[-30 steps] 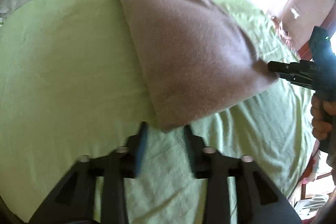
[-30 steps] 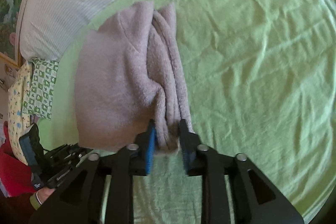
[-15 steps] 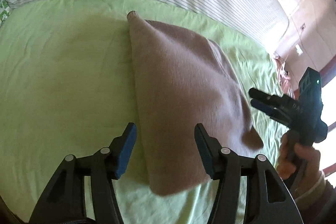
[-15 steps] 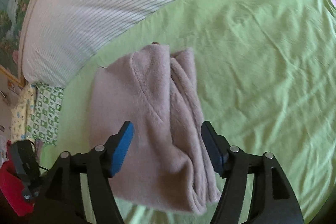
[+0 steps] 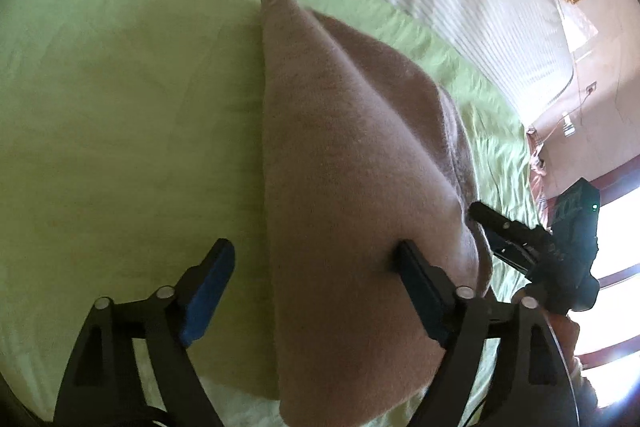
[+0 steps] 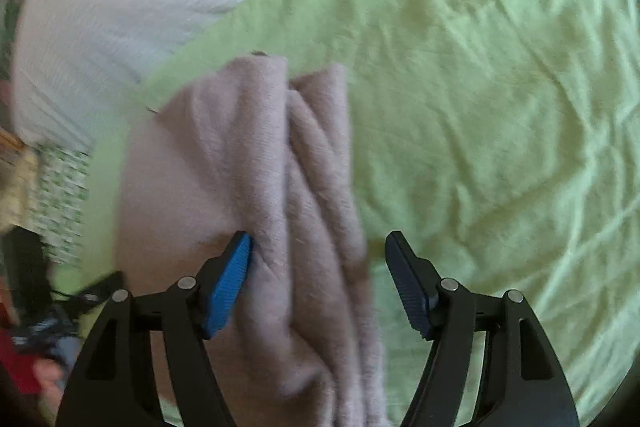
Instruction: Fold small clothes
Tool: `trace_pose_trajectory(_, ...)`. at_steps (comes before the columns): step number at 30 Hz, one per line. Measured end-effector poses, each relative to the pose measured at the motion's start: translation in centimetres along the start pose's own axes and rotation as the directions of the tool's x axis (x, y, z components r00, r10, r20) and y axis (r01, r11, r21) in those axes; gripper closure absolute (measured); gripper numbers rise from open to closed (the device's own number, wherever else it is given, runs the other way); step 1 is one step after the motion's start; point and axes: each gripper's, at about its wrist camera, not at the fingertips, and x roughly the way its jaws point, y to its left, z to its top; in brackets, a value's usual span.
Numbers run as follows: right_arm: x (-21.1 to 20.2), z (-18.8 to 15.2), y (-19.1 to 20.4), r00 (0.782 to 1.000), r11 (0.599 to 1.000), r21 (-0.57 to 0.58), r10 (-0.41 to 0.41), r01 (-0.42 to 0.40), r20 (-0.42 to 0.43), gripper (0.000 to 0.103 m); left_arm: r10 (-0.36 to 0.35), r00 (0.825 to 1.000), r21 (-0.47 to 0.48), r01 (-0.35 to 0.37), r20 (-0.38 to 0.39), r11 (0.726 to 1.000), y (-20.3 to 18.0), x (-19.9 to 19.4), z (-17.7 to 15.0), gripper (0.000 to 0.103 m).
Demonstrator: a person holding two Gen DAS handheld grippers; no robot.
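Both the left gripper (image 5: 312,275) and right gripper (image 6: 318,267) have let go, jaws now spread wide and empty over the folded pink garment (image 5: 352,187) lying on the green bed sheet (image 6: 480,107), so this fold looks finished.

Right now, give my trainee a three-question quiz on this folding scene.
1. True or false: the left gripper is shut on the pink garment.
2. What does the garment lie on? A) green sheet B) wooden floor C) metal tray
3. Fill in: the right gripper has its jaws ____.

Key: 1 false, both grippers stand open. 2 A, the green sheet. 3 open.
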Motion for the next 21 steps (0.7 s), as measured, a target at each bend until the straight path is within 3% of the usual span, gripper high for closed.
trace_pose_trajectory(9,1.7,1.1,-1.3,0.998,0.998,0.046,0.036,-0.034,-0.046,0.033,-0.065,0.997,-0.05,0.064,-0.035,0.997,0.8,3.0,0.8,0.012)
trace_pose_trajectory(11,2.0,0.9,-1.4,0.998,0.998,0.047,0.036,-0.034,-0.048,0.033,-0.082,0.996,-0.051,0.079,-0.048,0.996,0.7,3.7,1.0,0.017)
trace_pose_trajectory(12,2.0,0.8,-1.5,0.998,0.998,0.045,0.036,-0.034,-0.048,0.034,-0.101,0.993,-0.054,0.099,-0.052,0.994,0.7,3.9,0.9,0.03)
trace_pose_trajectory(13,2.2,0.8,-1.3,0.998,0.999,0.04,0.033,-0.031,-0.051,0.035,-0.122,0.991,-0.062,0.118,-0.058,0.991,0.7,4.1,1.0,0.034)
trace_pose_trajectory(18,2.4,0.7,-0.5,0.996,0.999,0.019,0.037,-0.035,-0.076,0.061,-0.12,0.992,-0.055,0.118,-0.038,0.991,0.8,3.6,0.8,0.048)
trace_pose_trajectory(21,1.7,0.5,0.4,0.998,1.0,-0.001,0.023,-0.023,-0.055,0.068,-0.127,0.992,-0.039,0.126,-0.022,0.991,0.6,2.6,0.7,0.056)
